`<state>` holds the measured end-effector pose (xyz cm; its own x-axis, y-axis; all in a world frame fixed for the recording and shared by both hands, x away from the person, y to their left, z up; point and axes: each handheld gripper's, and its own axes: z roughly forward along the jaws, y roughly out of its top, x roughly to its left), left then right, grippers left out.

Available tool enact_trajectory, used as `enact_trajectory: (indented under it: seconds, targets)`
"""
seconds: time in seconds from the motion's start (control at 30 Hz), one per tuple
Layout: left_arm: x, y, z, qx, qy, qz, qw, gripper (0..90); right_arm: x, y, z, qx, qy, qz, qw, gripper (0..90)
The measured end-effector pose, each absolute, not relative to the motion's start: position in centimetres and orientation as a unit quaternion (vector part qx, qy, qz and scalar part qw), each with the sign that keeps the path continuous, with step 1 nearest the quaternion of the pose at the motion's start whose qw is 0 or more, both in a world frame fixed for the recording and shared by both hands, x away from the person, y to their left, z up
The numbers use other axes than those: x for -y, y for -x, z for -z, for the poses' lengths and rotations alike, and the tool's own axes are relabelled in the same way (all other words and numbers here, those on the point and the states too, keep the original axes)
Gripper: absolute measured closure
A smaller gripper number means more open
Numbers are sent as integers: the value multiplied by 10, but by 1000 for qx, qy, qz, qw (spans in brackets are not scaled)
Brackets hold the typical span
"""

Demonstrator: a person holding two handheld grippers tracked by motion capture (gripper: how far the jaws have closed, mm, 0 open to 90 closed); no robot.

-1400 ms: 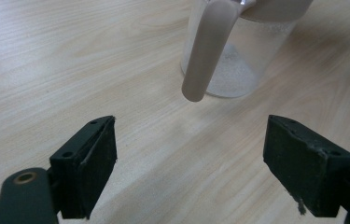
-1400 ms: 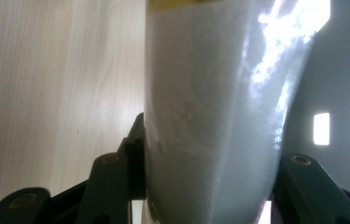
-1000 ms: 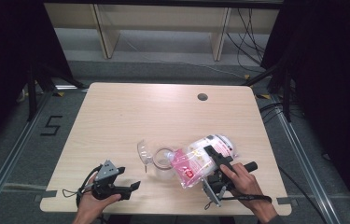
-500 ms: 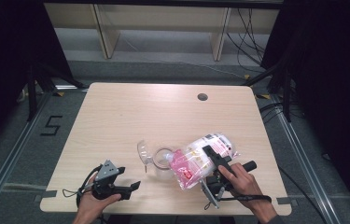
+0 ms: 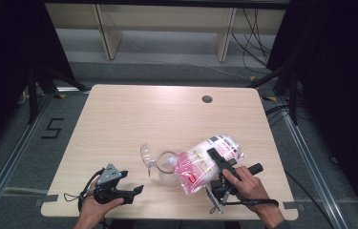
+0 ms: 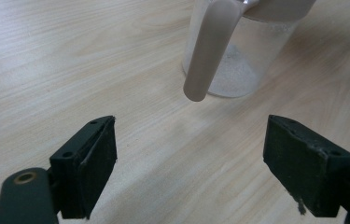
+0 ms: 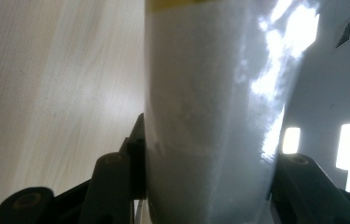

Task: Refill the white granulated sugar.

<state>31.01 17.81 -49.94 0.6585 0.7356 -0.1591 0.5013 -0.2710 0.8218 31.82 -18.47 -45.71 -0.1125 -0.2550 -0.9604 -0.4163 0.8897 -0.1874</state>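
**Bag tipped over the jug, pour under way**

The right gripper (image 5: 216, 164) has its jaws pressed on a plump plastic bag (image 5: 207, 160) with pink and white print, and it holds that bag tilted, mouth end down toward a clear jug (image 5: 160, 162) near the middle of the front half of the table (image 5: 167, 114). In the right gripper view the bag's pale, grainy side sits squeezed between the two black jaws, which stand roughly half apart around it.

Over at the front left corner, the left gripper (image 5: 136, 191) lies low by the table's edge, jaws wide apart and nothing between them. Its own view looks straight at the jug (image 6: 238, 51): handle facing the camera, a thin layer of white grains across the bottom.

My read: the pour has begun but is barely started. The jug is almost empty and the bag looks full. What's left is most of the filling, then righting the bag and setting it down. The left gripper may yet be needed to steady the jug by its handle.
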Motion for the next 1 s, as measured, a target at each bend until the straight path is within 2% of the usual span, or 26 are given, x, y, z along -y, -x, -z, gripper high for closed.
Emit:
enact_trajectory:
  seconds: [0.03,0.4,0.43,0.5,1.0]
  targets:
    - [-178,-310,499,-392,-787,-129,458,171,187,-315,461,-754,188,-71,625,563]
    - [-178,-310,499,-392,-787,-129,459,171,185,-316,455,-736,228,-54,635,568]
    - [-178,-310,499,-393,-787,-128,459,171,186,-313,459,-750,188,-61,631,569]
    - [-178,-310,499,-395,-786,-127,459,171,184,-316,454,-732,235,-48,637,570]
    - [-178,-310,499,-393,-787,-128,458,171,183,-315,453,-732,232,-26,640,578]
